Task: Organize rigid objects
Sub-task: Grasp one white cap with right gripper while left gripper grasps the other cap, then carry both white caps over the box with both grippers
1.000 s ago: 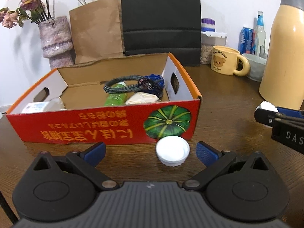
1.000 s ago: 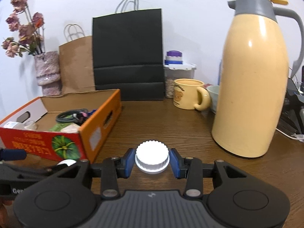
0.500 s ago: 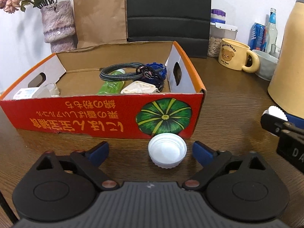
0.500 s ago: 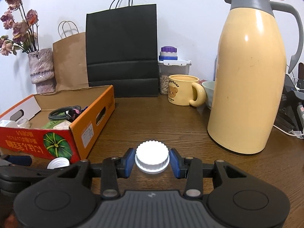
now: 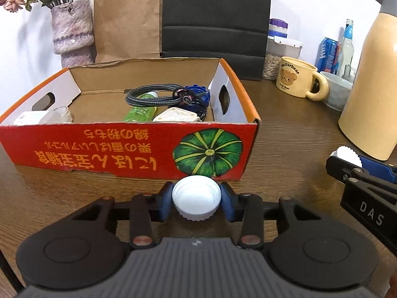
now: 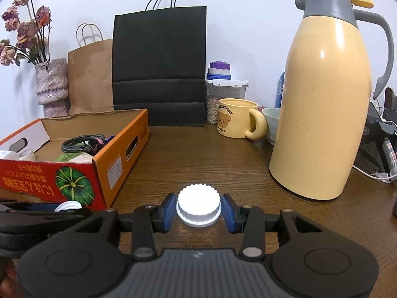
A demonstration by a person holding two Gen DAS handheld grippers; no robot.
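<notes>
Just before the orange pumpkin box point(image 5: 129, 146), the left gripper point(image 5: 196, 202) is closing on a white bottle cap point(image 5: 196, 200) touching both pads, the right gripper point(image 6: 198, 213) pinches a ridged white cap point(image 6: 198, 203), the cream thermos point(image 6: 322, 104) beside them

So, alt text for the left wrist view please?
The left gripper is closing on a white cap on the table, just before a red box of odds and ends. A mug and flask stand right.
</notes>
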